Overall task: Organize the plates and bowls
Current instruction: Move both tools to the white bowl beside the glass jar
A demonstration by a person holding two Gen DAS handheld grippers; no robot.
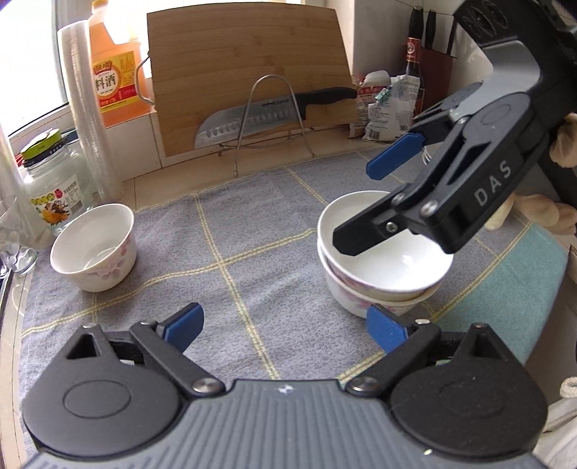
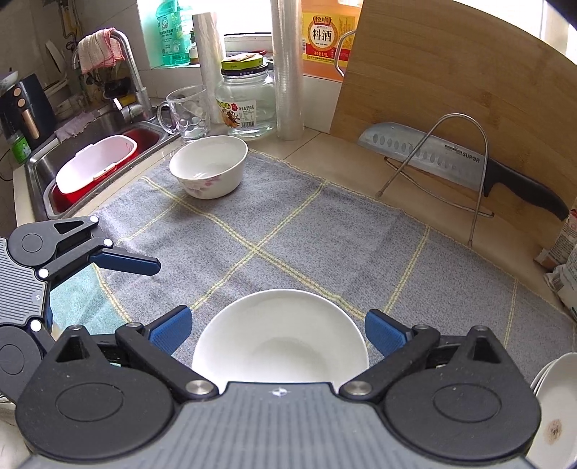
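Left wrist view: right tongs point(image 1: 351, 205) hang wide apart and empty over the two nested bowls point(image 1: 382, 267) near the cloth's right edge, so stacking is under way. Left tongs point(image 1: 285, 326), also apart and empty, angle down; next, probably fetch the lone bowl point(image 1: 94, 249) at the tabletop's left edge.

We see bright daylight from the window point(image 2: 249, 18) behind the counter — blown out there. Shadows on the grey cloth point(image 1: 252, 252) stay soft. Fisheye bending curves the cutting board point(image 2: 450, 79) — corners dark, focus sharp throughout.
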